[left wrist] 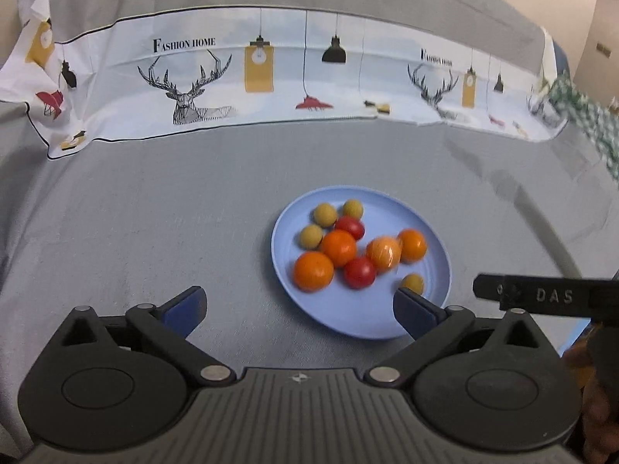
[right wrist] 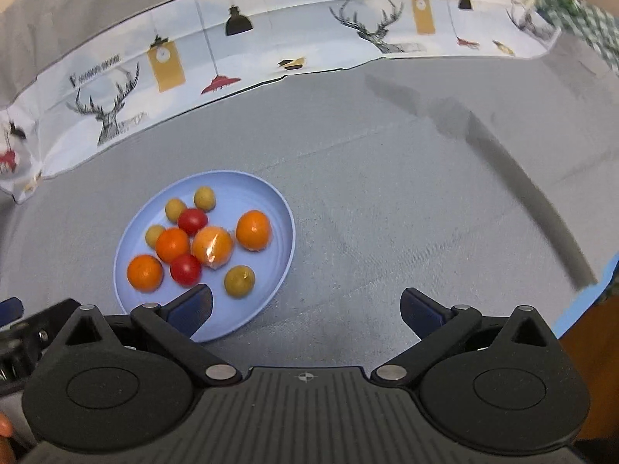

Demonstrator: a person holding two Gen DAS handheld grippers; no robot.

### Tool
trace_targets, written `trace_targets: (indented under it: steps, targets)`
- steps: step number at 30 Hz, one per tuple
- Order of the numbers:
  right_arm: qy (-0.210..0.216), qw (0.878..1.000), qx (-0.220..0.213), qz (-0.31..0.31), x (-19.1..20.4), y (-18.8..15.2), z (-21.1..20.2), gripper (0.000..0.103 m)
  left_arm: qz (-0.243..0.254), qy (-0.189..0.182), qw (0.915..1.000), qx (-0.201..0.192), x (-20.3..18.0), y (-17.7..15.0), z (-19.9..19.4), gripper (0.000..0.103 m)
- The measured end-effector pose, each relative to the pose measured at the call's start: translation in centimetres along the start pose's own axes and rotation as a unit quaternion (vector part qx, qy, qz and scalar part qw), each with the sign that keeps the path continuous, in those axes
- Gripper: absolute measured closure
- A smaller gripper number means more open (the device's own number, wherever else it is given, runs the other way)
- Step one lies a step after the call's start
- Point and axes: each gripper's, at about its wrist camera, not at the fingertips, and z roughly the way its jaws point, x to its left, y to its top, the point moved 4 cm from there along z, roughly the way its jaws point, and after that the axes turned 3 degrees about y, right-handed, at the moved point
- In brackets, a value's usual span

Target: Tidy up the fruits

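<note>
1. Fruits lie together on a blue plate point(left wrist: 309, 301) that rests on the grey cloth point(left wrist: 154, 212) covering the table; we find none off the plate.
2. We record the left gripper point(left wrist: 298, 305) with its fingers spread wide and holding nothing. Its right finger point(left wrist: 416, 315) overlaps the near rim of the plate.
3. We record the right gripper point(right wrist: 305, 307) likewise spread wide and holding nothing. Its left finger point(right wrist: 193, 309) overlaps the plate's near edge.
4. On the plate, nearest first: a yellow-green fruit point(right wrist: 240, 280), two red tomatoes point(right wrist: 185, 269), four oranges point(right wrist: 145, 272), one of them in clear wrap point(right wrist: 212, 247), then three more small yellow-green fruits toward the far rim.
5. Beyond the plate, a printed cloth with deer and lamps point(left wrist: 185, 89) runs along the back of the table.
</note>
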Motion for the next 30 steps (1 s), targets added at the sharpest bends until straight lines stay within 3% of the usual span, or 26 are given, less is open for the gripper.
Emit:
trace_targets:
  steps: [7,30]
  targets:
    - [-0.018,0.999,0.006,-0.041,1.4,-0.3,0.9,0.001,-0.016,0.0,0.9994,0.032,0.5,-0.3,1.5,0.0]
    - [-0.016,0.997,0.008,-0.074,2.7,-0.6,1.2,0.001,-0.017,0.006,0.9991,0.038,0.3,-0.4,2.0,0.0]
